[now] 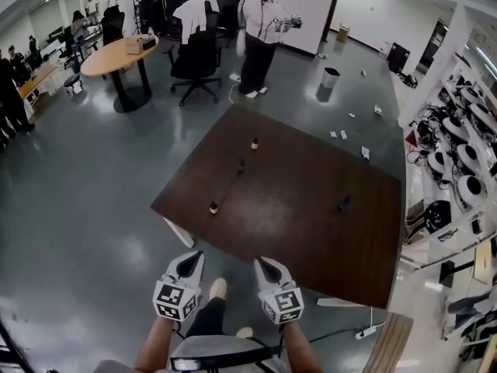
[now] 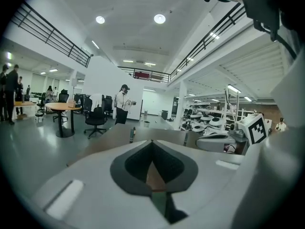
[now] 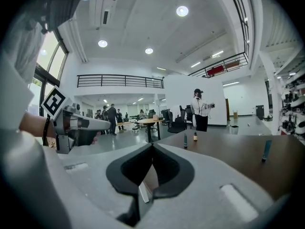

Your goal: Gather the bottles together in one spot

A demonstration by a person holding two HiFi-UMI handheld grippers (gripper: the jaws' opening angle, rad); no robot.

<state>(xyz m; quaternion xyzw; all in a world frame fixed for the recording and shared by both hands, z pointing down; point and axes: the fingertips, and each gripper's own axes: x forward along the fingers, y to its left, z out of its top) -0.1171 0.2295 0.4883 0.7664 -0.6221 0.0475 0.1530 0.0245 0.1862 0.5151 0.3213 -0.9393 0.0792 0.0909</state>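
The left tongs (image 1: 189, 261) and right tongs (image 1: 268, 266) are both closed and empty, short of the brown surface (image 1: 311, 239). Four small bottles (image 1: 241, 165) stand scattered there, well apart. Reaching in with the tips unopened would likely topple one.

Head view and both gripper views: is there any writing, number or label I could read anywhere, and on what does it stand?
No text can be read in any view.
Square markers: black-and-white patterns, no words.
Bottles: labels too small to read.
Red balcony sign: too blurred to read.
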